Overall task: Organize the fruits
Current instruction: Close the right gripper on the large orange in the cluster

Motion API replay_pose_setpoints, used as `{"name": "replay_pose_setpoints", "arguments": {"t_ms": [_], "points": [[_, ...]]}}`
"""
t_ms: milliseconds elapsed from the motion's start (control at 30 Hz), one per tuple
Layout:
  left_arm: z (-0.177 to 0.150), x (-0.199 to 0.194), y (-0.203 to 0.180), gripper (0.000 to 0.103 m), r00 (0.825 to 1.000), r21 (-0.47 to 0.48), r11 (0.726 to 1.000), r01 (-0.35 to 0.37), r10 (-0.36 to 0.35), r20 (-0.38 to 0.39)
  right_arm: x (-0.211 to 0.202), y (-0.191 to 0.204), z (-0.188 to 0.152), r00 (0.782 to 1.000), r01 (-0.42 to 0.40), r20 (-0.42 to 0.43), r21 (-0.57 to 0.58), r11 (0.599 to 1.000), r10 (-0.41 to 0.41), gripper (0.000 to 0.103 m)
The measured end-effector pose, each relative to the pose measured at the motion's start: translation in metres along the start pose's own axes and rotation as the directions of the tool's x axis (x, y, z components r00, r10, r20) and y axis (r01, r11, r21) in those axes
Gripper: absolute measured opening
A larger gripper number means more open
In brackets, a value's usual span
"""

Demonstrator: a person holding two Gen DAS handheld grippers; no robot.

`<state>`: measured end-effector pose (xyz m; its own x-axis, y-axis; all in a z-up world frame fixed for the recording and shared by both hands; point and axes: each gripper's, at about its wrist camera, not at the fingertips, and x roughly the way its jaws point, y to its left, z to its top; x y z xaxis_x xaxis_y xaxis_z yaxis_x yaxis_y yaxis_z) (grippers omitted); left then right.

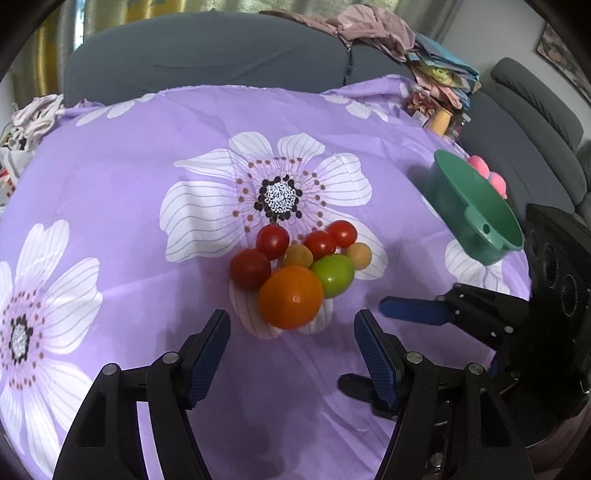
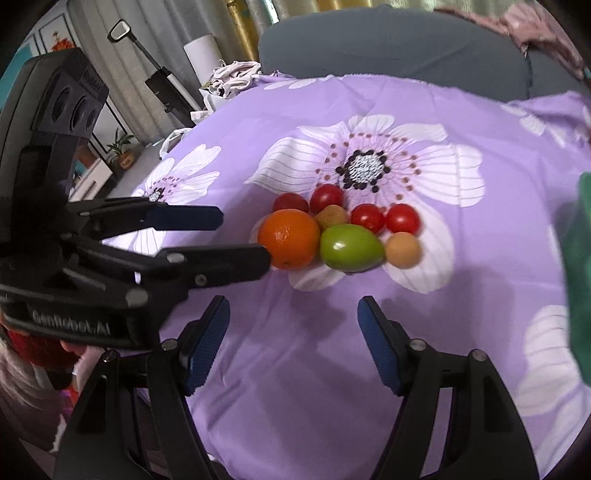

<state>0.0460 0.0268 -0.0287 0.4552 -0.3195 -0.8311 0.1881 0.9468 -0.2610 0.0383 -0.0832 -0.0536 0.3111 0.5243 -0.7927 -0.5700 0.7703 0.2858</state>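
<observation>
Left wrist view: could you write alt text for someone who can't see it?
A round orange fruit leads a cluster of red tomatoes and a green fruit on a purple flowered cloth, just beyond the open left gripper. A green plastic bowl sits right.

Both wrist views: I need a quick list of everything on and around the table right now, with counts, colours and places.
orange: one, orange, nearest fruit in the pile
green fruit: one, green, touching the orange
red tomatoes: four, red, behind the orange
small tan fruits: two, yellowish tan, among the tomatoes
green bowl: one, green, tipped at the table's right edge
pink balls: at least two, pink, behind the bowl
tablecloth: one, purple with white flowers, covers the table
sofa: grey, behind the table
clothes pile: mixed colours, on the sofa back
left gripper: open, empty, near the orange
right gripper: open, empty, before the pile
</observation>
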Motion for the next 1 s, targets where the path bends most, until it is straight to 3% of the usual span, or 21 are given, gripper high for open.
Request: {"name": "replay_pose_setpoints", "arguments": {"t_ms": [167, 367, 533, 667, 733, 1000], "points": [[0.006, 0.009, 0.003, 0.069, 1.0, 0.007, 1.0, 0.015, -0.015, -0.018, 0.018, -0.001, 0.009, 0.999, -0.046, -0.018, 0.017, 0.999, 0.046, 0.067], [0.012, 0.02, 0.007, 0.06, 0.998, 0.007, 0.999, 0.034, -0.034, -0.046, 0.034, -0.005, 0.02, 0.995, -0.084, -0.046, 0.052, 0.995, 0.086, 0.064], [0.014, 0.024, 0.01, 0.046, 0.996, -0.006, 0.997, 0.071, -0.071, -0.058, 0.042, 0.0, 0.03, 0.997, -0.039, -0.069, 0.015, 0.999, 0.04, 0.06], [0.016, 0.025, 0.015, 0.045, 0.994, -0.029, 0.995, 0.093, -0.095, -0.061, 0.048, 0.001, 0.037, 0.996, -0.034, -0.078, 0.001, 0.999, 0.034, 0.055], [0.015, 0.025, 0.015, 0.044, 0.993, -0.033, 0.994, 0.102, -0.104, -0.062, 0.05, 0.002, 0.038, 0.996, -0.029, -0.082, -0.005, 1.0, 0.029, 0.046], [0.012, 0.018, 0.011, 0.044, 0.993, -0.019, 0.994, 0.105, -0.106, -0.054, 0.041, 0.003, 0.036, 0.998, -0.008, -0.063, -0.017, 1.0, 0.007, 0.044]]}}
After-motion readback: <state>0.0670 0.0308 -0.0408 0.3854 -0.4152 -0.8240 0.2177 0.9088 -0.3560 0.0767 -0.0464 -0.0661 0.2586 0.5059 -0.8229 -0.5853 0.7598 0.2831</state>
